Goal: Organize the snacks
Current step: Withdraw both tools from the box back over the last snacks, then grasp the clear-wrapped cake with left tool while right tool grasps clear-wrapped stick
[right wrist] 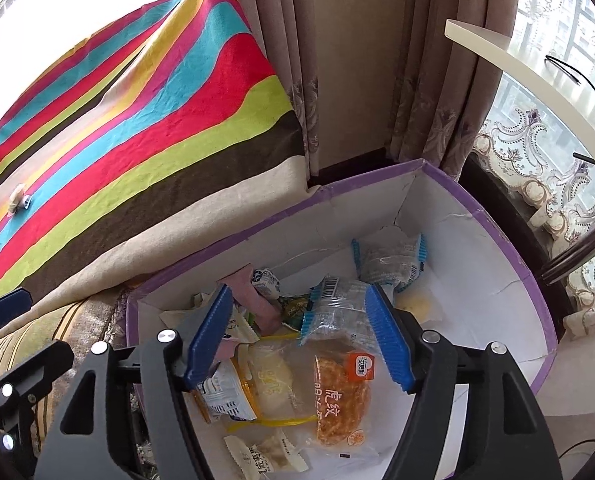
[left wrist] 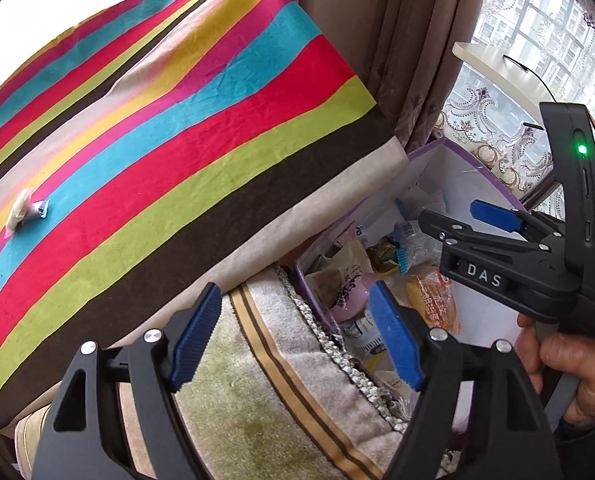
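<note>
A white box with a purple rim [right wrist: 497,240] holds several snack packets: an orange bread pack [right wrist: 337,400], a clear packet with blue edges [right wrist: 333,312], and another like it [right wrist: 393,260]. My right gripper [right wrist: 299,328] hangs open over the box; the clear packet lies loose below its blue pads [right wrist: 389,336]. My left gripper [left wrist: 297,332] is open and empty over the carpet beside the box [left wrist: 437,168]. The right gripper [left wrist: 457,220] shows there too, held by a hand. One small wrapped snack [left wrist: 25,210] lies on the striped cloth [left wrist: 177,120].
The striped cloth [right wrist: 137,120] covers a raised surface left of the box. A fringed beige and green carpet [left wrist: 257,380] lies below it. Brown curtains [right wrist: 437,80] and a pale window ledge [right wrist: 517,68] stand behind the box. The left gripper [right wrist: 17,336] shows at the edge.
</note>
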`<action>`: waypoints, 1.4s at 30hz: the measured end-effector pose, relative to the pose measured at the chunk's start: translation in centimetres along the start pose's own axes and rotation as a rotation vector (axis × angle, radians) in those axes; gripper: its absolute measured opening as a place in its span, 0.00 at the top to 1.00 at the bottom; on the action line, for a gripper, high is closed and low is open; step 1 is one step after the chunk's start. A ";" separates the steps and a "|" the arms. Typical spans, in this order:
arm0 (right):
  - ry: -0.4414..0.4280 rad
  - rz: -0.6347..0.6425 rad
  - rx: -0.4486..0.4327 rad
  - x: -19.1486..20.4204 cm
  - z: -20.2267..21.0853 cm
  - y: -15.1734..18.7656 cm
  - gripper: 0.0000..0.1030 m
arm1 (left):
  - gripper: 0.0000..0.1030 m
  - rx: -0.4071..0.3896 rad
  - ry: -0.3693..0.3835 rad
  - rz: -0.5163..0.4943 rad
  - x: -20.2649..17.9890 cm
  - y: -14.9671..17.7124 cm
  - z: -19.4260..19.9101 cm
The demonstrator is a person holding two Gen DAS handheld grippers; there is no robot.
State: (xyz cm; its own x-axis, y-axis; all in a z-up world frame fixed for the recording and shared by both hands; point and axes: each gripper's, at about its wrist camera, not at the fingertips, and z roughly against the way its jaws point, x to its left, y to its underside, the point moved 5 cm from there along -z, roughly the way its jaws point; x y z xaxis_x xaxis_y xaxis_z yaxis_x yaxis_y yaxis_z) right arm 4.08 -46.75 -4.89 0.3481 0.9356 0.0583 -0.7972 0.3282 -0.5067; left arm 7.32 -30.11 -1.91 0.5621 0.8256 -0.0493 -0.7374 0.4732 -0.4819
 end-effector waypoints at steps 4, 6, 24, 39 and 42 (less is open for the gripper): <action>-0.015 0.017 0.004 1.2 0.0 -0.1 0.32 | 0.26 -0.005 -0.007 0.040 1.5 -0.2 0.0; -0.021 0.032 0.007 1.9 0.0 -0.2 0.31 | 0.26 -0.010 -0.009 0.062 2.3 -0.2 0.1; -0.111 0.192 0.014 10.8 0.1 -1.0 0.30 | 0.26 -0.073 -0.069 0.335 14.3 0.5 1.9; -0.167 0.266 0.031 16.8 -0.6 -2.0 0.30 | 0.24 -0.161 -0.169 0.550 31.9 1.0 2.8; -0.165 0.277 0.034 17.6 -0.8 -2.2 0.30 | 0.21 -0.180 -0.148 0.535 33.8 0.2 2.5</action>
State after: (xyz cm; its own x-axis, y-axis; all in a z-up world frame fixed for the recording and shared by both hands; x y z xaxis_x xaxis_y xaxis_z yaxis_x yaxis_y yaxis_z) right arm 12.34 -31.13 -3.45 0.0334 0.9975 0.0621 -0.8674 0.0598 -0.4941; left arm 25.19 -1.35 -1.47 0.0605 0.9758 -0.2102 -0.8217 -0.0709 -0.5655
